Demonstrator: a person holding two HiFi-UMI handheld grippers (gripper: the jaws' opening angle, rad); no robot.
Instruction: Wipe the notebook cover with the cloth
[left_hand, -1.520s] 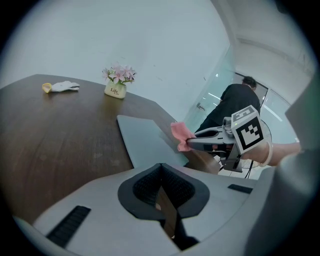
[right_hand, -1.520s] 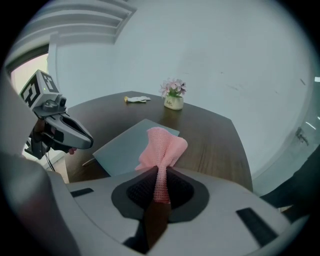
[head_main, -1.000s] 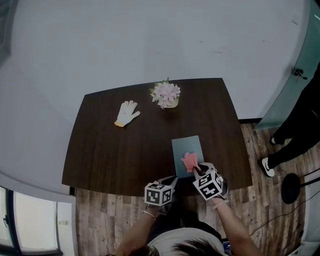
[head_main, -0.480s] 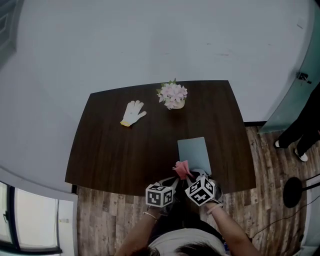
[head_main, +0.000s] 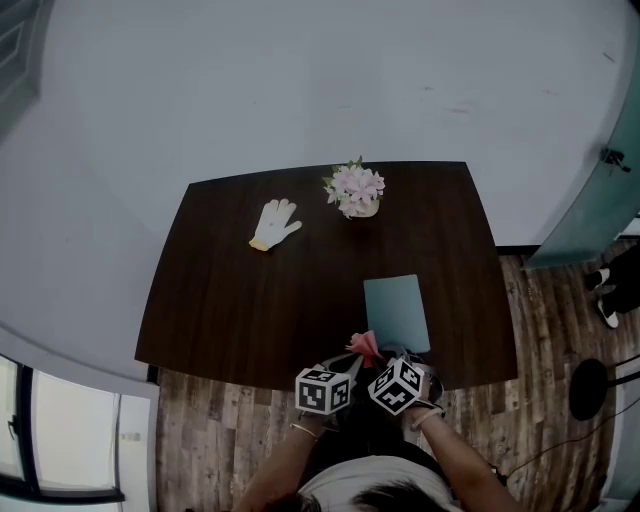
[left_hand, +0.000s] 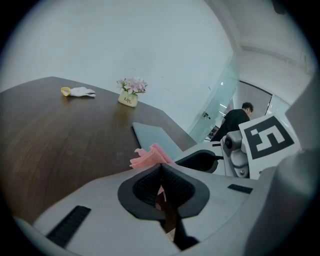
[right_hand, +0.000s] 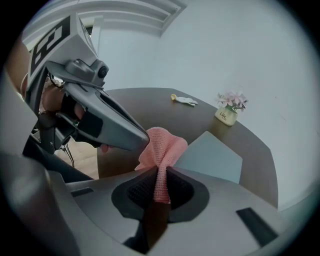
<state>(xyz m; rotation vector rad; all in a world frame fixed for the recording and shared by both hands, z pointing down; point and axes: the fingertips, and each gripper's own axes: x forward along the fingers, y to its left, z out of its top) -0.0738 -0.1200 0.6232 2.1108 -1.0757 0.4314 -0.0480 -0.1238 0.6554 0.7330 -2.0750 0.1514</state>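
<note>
A teal notebook (head_main: 396, 312) lies flat near the dark table's (head_main: 230, 300) front right; it also shows in the left gripper view (left_hand: 155, 137) and the right gripper view (right_hand: 212, 155). A pink cloth (head_main: 363, 344) hangs bunched just left of the notebook's near corner, off its cover. My right gripper (head_main: 378, 352) (right_hand: 160, 172) is shut on the cloth (right_hand: 162, 145). My left gripper (head_main: 352, 358) (left_hand: 160, 167) has its jaws closed too, with the cloth (left_hand: 150, 156) at their tips and a pink sliver between the pads. Its tip (right_hand: 142, 140) meets the cloth from the left.
A white glove (head_main: 275, 224) lies at the table's far left and a small pot of pink flowers (head_main: 355, 190) stands at the far middle. A person's shoe (head_main: 610, 310) shows on the wooden floor at the right. Both grippers hang over the front edge.
The right gripper lifted the cloth off the notebook cover and drew it left and nearer, to the front edge. The left gripper closed in on it. The person at the right walked off.
</note>
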